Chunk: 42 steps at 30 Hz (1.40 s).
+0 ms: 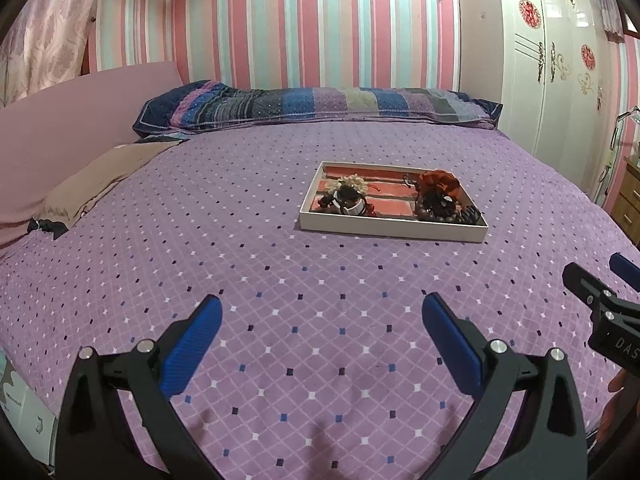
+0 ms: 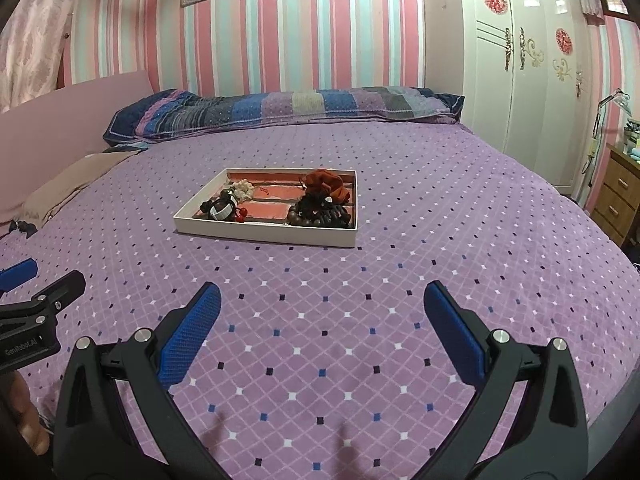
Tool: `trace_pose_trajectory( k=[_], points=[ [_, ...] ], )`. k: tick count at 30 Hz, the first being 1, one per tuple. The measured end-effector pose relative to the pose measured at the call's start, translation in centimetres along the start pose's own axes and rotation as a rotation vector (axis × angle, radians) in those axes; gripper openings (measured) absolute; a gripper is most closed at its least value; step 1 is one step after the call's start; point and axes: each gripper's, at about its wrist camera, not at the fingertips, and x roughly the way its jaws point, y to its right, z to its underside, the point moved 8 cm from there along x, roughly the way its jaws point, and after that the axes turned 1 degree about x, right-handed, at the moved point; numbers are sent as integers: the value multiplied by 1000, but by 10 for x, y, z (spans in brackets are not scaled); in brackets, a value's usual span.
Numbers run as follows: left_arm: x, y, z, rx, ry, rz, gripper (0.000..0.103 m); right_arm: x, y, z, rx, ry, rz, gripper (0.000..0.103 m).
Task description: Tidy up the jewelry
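A: Where is the jewelry?

B: It sits in a shallow white tray with a reddish lining, lying on a purple bedspread dotted with small diamonds. On the tray's left there is a cream flower piece above a dark tangle with red beads. On its right there is a rust-red cloth pouch, with dark brown wooden beads in front of it and a black hair claw at the near right corner.

A: And the grippers?

B: The left gripper hangs over bare bedspread, well short of the tray, its blue pads spread wide with nothing between them. The right gripper does the same, also spread wide and holding nothing. Each shows at the edge of the other's view.

A: What lies behind?

B: A striped pillow runs along the bed's far edge below pink striped wallpaper. A white wardrobe stands to the right.
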Motion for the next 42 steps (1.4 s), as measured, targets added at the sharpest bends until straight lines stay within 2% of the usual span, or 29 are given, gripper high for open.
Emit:
trace_pose_trajectory(
  k=[42],
  points=[
    [-2, 0, -1, 12, 17, -6, 98, -2, 1, 0, 1, 1, -5, 99]
  ],
)
